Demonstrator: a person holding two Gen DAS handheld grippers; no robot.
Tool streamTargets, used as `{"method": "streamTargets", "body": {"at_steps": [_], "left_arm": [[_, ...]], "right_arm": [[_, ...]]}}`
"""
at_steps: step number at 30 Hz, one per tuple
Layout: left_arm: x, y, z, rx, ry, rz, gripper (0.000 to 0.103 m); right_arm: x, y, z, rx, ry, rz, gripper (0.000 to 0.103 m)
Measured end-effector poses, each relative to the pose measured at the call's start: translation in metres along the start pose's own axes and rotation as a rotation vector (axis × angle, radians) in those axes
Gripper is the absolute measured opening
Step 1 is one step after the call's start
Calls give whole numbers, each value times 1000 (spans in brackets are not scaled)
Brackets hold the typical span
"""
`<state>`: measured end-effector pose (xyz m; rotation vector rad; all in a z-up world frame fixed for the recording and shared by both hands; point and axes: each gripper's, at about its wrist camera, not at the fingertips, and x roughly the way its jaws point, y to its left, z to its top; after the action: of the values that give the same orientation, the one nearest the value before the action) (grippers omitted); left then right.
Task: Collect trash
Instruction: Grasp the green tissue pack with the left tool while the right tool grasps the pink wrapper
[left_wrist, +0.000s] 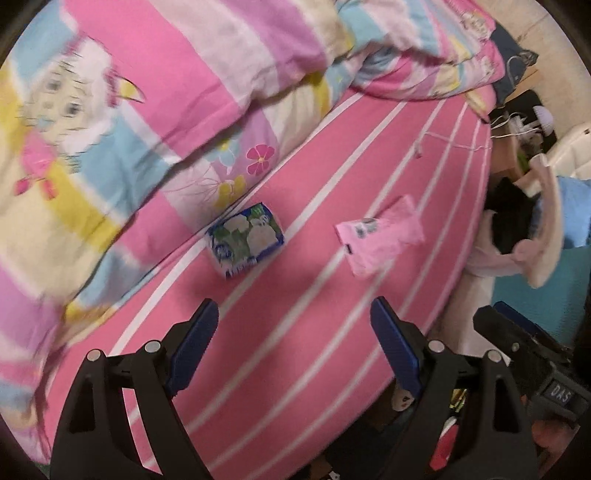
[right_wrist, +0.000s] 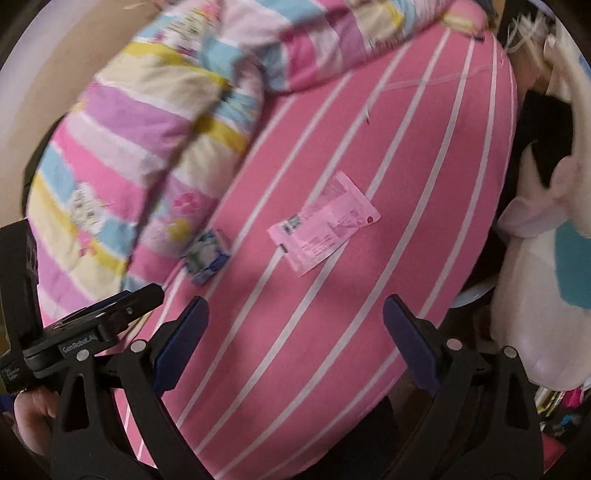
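Two pieces of trash lie on a pink bed sheet with white stripes (left_wrist: 295, 280). One is a blue, green and white tissue pack (left_wrist: 245, 240) (right_wrist: 207, 260) beside the quilt's edge. The other is a flat pink wrapper (left_wrist: 380, 234) (right_wrist: 325, 229) to its right. My left gripper (left_wrist: 295, 314) hangs open above the sheet, just short of both items, with nothing between its blue pads. My right gripper (right_wrist: 295, 314) is also open and empty, with the pink wrapper ahead of it. Each gripper shows at the edge of the other's view.
A bunched quilt (left_wrist: 129, 122) in pink, blue, yellow and purple stripes with cartoon prints covers the bed's left and far side. A large plush toy (right_wrist: 546, 266) and dark clutter sit past the bed's right edge. A white cable (left_wrist: 443, 144) trails across the far sheet.
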<state>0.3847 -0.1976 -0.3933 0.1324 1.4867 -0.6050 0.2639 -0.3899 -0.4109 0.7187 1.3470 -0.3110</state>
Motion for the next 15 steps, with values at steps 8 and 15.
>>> {"method": "streamTargets", "body": {"at_steps": [8, 15], "left_arm": [[75, 27, 29, -27, 57, 23, 82], [118, 37, 42, -28, 124, 21, 81]], "right_arm": [[79, -15, 26, 58, 66, -13, 94], [117, -23, 43, 106, 100, -31, 94]]}}
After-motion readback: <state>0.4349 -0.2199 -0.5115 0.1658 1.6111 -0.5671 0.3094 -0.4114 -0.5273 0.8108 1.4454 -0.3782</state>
